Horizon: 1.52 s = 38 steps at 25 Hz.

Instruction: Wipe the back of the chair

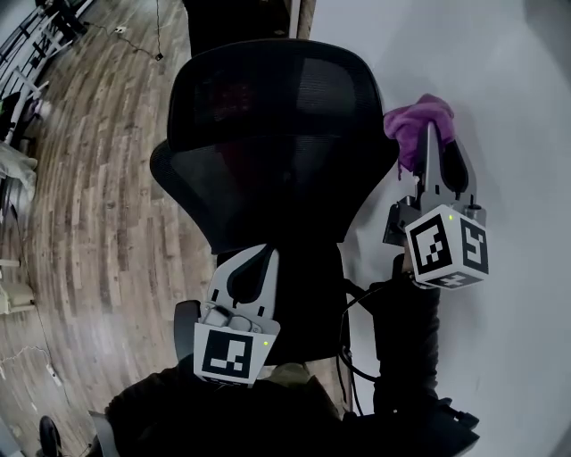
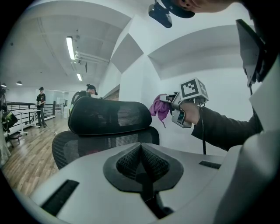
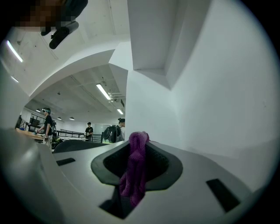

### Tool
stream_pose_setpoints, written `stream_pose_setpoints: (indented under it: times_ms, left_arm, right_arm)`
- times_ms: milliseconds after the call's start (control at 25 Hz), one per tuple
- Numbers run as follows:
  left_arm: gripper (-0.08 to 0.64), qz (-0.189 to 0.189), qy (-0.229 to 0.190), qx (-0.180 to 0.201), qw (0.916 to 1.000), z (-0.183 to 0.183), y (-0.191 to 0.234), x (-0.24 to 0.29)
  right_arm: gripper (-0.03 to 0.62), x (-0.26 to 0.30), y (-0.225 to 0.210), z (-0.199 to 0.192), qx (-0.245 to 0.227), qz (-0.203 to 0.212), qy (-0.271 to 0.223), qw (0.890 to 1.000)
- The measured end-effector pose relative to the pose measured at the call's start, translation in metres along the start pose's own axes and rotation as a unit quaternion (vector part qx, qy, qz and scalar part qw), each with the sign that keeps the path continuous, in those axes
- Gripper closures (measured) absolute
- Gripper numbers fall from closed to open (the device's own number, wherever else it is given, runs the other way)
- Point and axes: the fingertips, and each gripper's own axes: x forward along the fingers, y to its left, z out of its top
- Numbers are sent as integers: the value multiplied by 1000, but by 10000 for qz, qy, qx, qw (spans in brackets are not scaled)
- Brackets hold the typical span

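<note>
Approach phase: right gripper (image 1: 432, 136) jaws clenched on purple cloth (image 1: 416, 120), held just beside chair back (image 1: 268, 152), contact not evident. The left gripper (image 1: 256, 266) jaws were closed and empty. Next move likely: press cloth onto mesh.

Under you the floor (image 1: 98, 178) is grey-brown wood planking. It fills the left of your head view and stops at the white wall (image 1: 508, 107) on the right. The black mesh chair (image 1: 268, 134) stands on it, close beside that wall. Near the top of the view a thin dark cable (image 1: 158, 27) trails across the boards, with a small pale plug-like piece (image 1: 119, 30) just beside it. A white cable (image 1: 40, 361) lies on the planks at lower left. In your left gripper view, a person (image 2: 40, 106) stands on the same floor well beyond the chair, near a black railing (image 2: 19, 116).
</note>
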Motion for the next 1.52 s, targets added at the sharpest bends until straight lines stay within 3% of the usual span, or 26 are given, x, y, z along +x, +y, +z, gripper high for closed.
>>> stream_pose_setpoints:
  times_ms: [320,880,1280,1520]
  left_arm:
    - [554,466,31,-237,9986,-18,58,-16]
    - [554,1232,-138,-565,9907,-33,129,-72]
    - [554,1699,-324,-728,9822,-29,177,-129]
    - [554,2080,-462,-909,9728,-28,200,-168]
  right_arm:
    - [503,38,78,-43,-91,500,261,9984]
    - [503,68,206,-69,-30,1498,487,9875]
    - [503,66,309,-61,-25,2157,509,9751]
    - [503,48,386,-58,77,2764,473,9599]
